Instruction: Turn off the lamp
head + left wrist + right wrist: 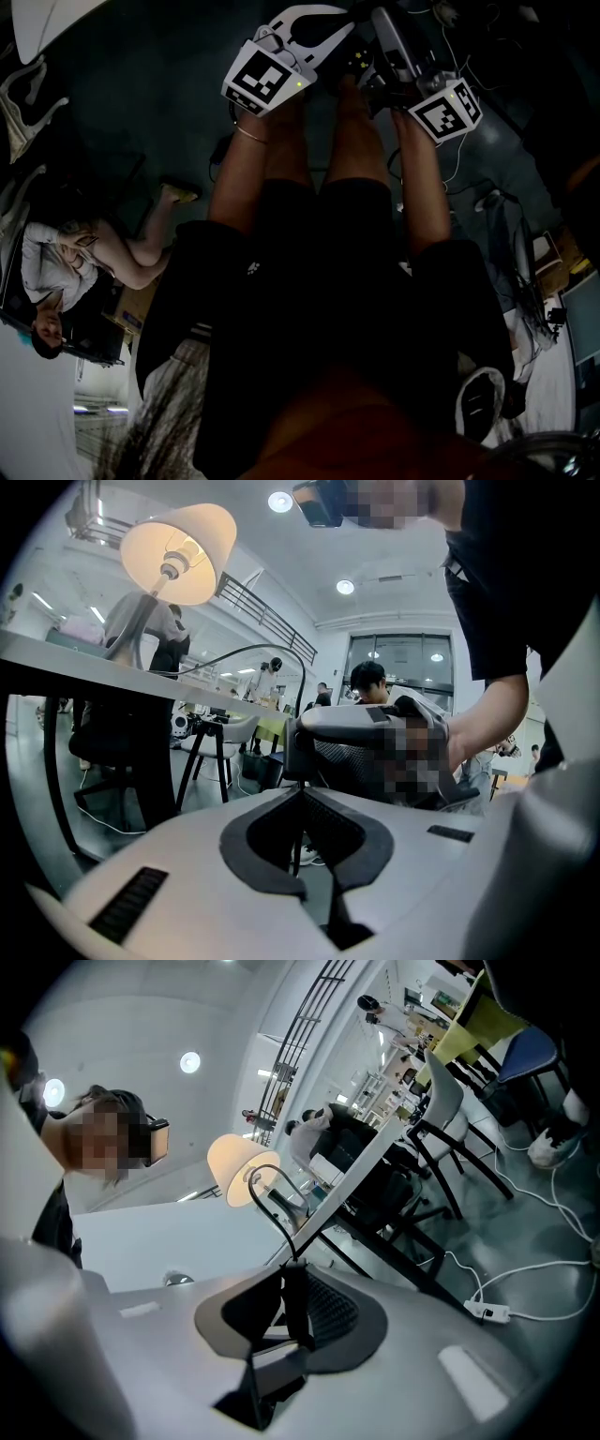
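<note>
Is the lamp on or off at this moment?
On. In the left gripper view the lamp glows warm yellow from inside, and its bulb shines bright under the shade.

Surface (56,653): long white tabletop, seen from below its front edge, carried on dark legs (52,761).
On the surface: a lamp (178,538), upright, its cream shade lit; a black cord (265,1185) arches out from beside its stem, past the edge.
Floor (525,1269): glossy, grey-green.
On the floor: a white power strip (487,1312) with white cables (553,1213) trailing from it; a white chair (220,738) on dark splayed legs beside the surface.
</note>
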{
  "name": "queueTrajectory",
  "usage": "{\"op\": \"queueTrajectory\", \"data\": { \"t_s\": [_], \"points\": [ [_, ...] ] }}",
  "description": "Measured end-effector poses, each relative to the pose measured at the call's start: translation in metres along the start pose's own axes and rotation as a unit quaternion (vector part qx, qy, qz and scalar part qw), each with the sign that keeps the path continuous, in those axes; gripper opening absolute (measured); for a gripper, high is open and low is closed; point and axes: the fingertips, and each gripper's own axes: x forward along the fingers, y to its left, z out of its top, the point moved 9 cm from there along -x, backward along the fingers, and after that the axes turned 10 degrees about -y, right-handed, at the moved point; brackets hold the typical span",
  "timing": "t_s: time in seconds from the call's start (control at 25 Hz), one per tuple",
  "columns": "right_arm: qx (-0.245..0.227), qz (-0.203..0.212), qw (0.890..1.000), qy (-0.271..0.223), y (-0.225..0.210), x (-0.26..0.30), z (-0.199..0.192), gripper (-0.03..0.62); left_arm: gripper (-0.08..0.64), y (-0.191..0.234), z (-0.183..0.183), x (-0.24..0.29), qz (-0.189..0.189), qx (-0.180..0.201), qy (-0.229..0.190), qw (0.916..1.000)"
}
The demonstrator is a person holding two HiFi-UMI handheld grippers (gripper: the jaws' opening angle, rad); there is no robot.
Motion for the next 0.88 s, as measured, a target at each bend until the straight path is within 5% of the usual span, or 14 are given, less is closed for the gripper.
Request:
{"op": "queueTrajectory", "data": {
  "t_s": [0.88],
  "points": [
    [0.008, -0.009, 1.000, 0.000, -0.0031, -0.0014, -0.0029, 0.071, 0.012, 0.0001, -0.0050, -0.0001, 0.003, -0.006, 0.005, 1.0000]
  ]
}}
